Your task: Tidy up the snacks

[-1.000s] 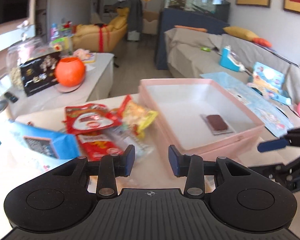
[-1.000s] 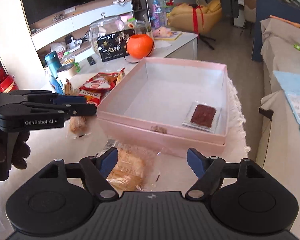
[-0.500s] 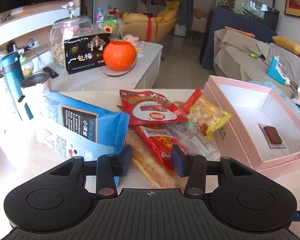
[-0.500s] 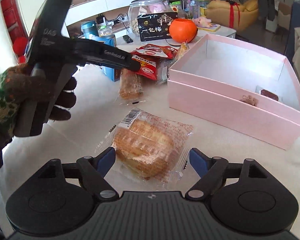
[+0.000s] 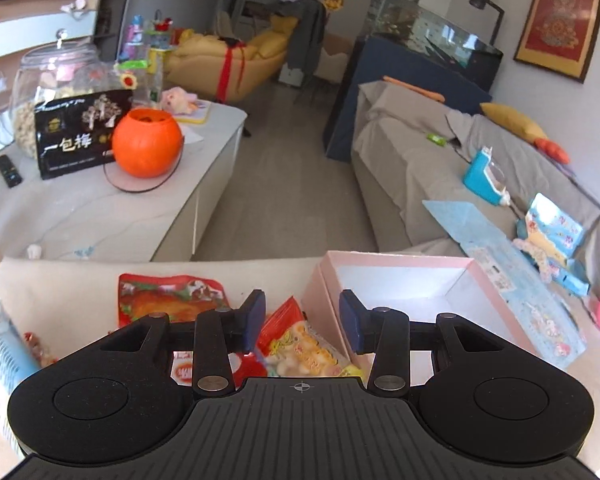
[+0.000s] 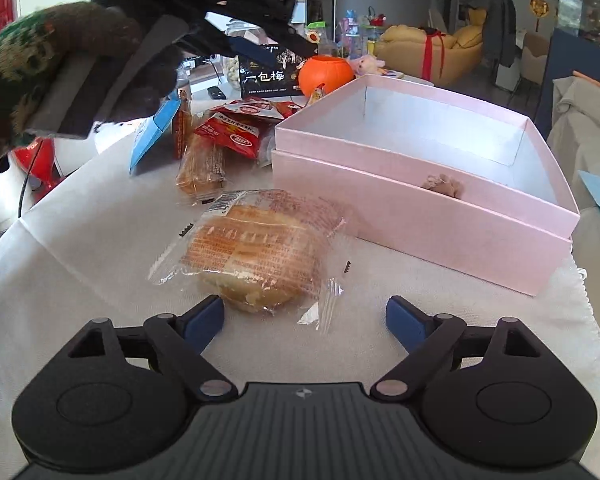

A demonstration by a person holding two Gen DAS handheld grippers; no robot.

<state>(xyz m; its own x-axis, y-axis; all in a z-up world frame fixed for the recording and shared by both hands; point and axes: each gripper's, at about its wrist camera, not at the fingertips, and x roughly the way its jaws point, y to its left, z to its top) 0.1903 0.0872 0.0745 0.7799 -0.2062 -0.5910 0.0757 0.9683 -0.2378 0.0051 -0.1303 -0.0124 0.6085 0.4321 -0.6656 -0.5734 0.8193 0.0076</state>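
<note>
A pink open box [image 5: 496, 300] stands on the cloth-covered table; it also shows in the right wrist view [image 6: 420, 196]. My left gripper [image 5: 302, 322] is open and empty above a yellow-and-red snack bag [image 5: 300, 344], beside a red snack packet [image 5: 167, 300]. My right gripper [image 6: 304, 322] is open wide and empty, low over the table, just short of a clear-wrapped bread bun [image 6: 255, 252]. Beyond the bun lie a wrapped cake bar [image 6: 201, 166] and red packets [image 6: 235, 130]. The left gripper's hand-held body [image 6: 235, 12] hangs over that pile.
A blue bag [image 5: 3, 352] is at the left table edge, also seen in the right wrist view [image 6: 155, 132]. A side table behind holds an orange pumpkin pot [image 5: 147, 143], a black box [image 5: 79, 132] and a glass jar [image 5: 55, 76]. A sofa [image 5: 440, 160] is at the right.
My left gripper has swung right and tilted up over the yellow-and-red bag near the box corner. My right gripper has dropped lower and closer to the bread bun. Both stay open.
</note>
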